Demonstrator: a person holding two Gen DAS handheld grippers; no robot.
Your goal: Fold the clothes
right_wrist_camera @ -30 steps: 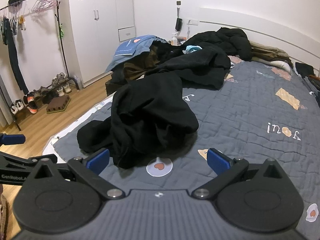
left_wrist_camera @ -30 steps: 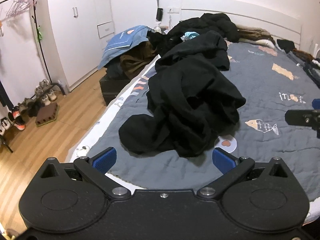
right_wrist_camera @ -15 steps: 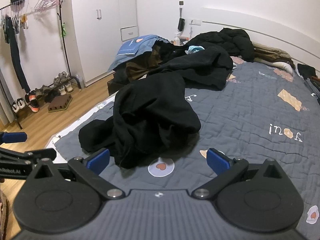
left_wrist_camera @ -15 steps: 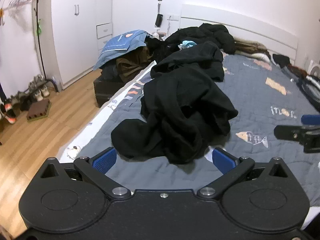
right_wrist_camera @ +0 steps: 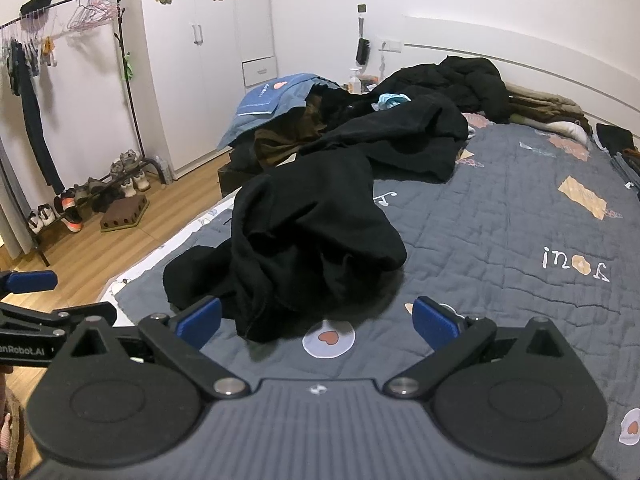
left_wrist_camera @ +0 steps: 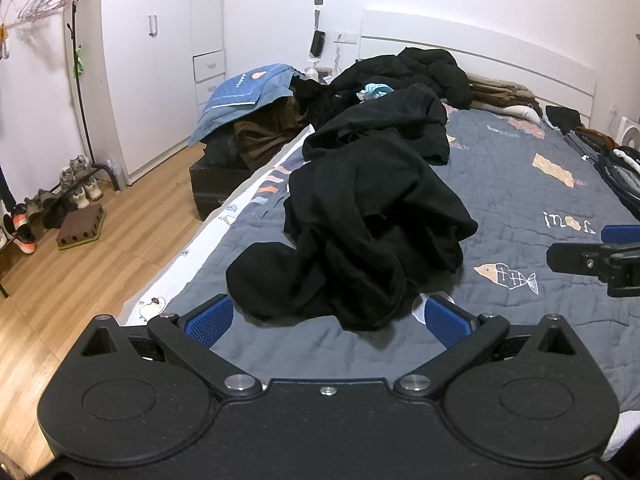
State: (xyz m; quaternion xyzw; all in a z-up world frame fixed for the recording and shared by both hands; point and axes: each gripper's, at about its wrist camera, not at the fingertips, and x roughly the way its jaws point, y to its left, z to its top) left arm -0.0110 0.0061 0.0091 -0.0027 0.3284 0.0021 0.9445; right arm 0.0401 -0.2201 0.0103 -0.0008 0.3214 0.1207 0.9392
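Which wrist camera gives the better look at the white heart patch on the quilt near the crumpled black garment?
The right wrist view: the heart patch lies whole on the quilt, just in front of the black garment. In the left wrist view only a sliver of the patch shows, hidden by the garment and a blue fingertip.

A crumpled black garment [left_wrist_camera: 360, 232] fills the near left part of the grey quilt [left_wrist_camera: 520, 184], just ahead of the wide-apart jaws of the left gripper [left_wrist_camera: 328, 316] and right gripper [right_wrist_camera: 318, 318]. Bare quilt runs along its right side up to the far headboard [left_wrist_camera: 500, 56]. Further back, a second black garment [right_wrist_camera: 400, 140] and a black coat heap [right_wrist_camera: 460, 80] block the far left. Folded dark clothes [left_wrist_camera: 616, 160] line the right edge.
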